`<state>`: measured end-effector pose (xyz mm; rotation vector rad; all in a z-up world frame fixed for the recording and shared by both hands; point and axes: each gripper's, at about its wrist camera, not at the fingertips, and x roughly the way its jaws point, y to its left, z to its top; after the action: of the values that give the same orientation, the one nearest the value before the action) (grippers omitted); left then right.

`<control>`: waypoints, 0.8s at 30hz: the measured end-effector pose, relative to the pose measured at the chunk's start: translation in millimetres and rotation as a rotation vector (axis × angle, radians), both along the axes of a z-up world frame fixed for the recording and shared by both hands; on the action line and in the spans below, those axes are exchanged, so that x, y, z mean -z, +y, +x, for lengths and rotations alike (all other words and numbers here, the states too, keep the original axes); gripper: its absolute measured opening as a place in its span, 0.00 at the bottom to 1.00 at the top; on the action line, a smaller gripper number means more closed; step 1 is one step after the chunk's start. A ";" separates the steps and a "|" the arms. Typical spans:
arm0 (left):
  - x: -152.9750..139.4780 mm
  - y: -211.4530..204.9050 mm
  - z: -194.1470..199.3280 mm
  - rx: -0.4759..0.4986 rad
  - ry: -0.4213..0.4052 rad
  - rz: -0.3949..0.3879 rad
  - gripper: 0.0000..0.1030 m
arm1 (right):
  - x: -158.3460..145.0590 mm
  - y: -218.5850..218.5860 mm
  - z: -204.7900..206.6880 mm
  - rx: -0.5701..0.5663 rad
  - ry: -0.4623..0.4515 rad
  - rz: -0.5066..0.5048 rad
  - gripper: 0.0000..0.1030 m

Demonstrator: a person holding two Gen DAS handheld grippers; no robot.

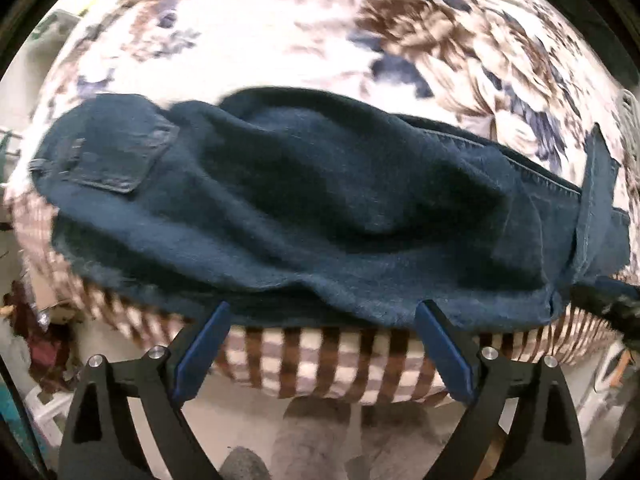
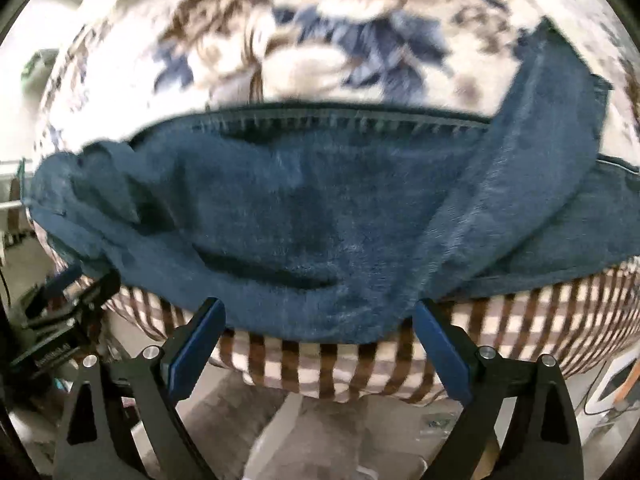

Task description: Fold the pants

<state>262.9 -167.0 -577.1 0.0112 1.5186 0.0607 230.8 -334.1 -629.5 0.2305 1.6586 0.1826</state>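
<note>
Dark blue jeans (image 1: pixel 304 208) lie across the near edge of a bed, folded lengthwise, with the back pocket (image 1: pixel 116 148) at the left. In the right wrist view the jeans (image 2: pixel 304 208) show a leg end flipped up at the right (image 2: pixel 548 120). My left gripper (image 1: pixel 324 312) is open, its fingertips just at the jeans' near edge, holding nothing. My right gripper (image 2: pixel 320 312) is open too, fingertips at the near edge of the legs. The left gripper's black body (image 2: pixel 60 312) shows at the left of the right wrist view.
The bed carries a floral cover (image 1: pixel 280 32) with a checked brown and white border (image 1: pixel 320 360) hanging over the front edge. Below is the floor with a grey rug (image 1: pixel 312 436). Clutter stands at the far left (image 1: pixel 32 320).
</note>
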 end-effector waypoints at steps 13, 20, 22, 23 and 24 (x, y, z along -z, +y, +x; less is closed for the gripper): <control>-7.2 -24.3 29.5 -0.057 -0.120 0.113 0.91 | 37.3 -142.9 90.7 0.360 -0.062 -0.211 0.93; 25.9 -72.3 71.3 0.067 -0.109 0.174 0.91 | 94.3 -174.2 153.3 0.432 0.035 -0.234 0.39; 19.1 -72.4 71.0 0.069 -0.130 0.164 0.91 | 76.2 -189.6 146.9 0.501 -0.016 -0.186 0.09; 15.7 -71.0 69.2 0.064 -0.135 0.160 0.91 | 68.0 -197.3 141.5 0.536 -0.041 -0.161 0.09; 13.6 -69.2 67.2 0.054 -0.137 0.151 0.91 | 56.2 -207.8 133.8 0.581 -0.077 -0.115 0.09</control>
<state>330.1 -236.2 -590.7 0.1653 1.3735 0.1304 364.6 -541.9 -685.7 0.5961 1.4571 -0.3374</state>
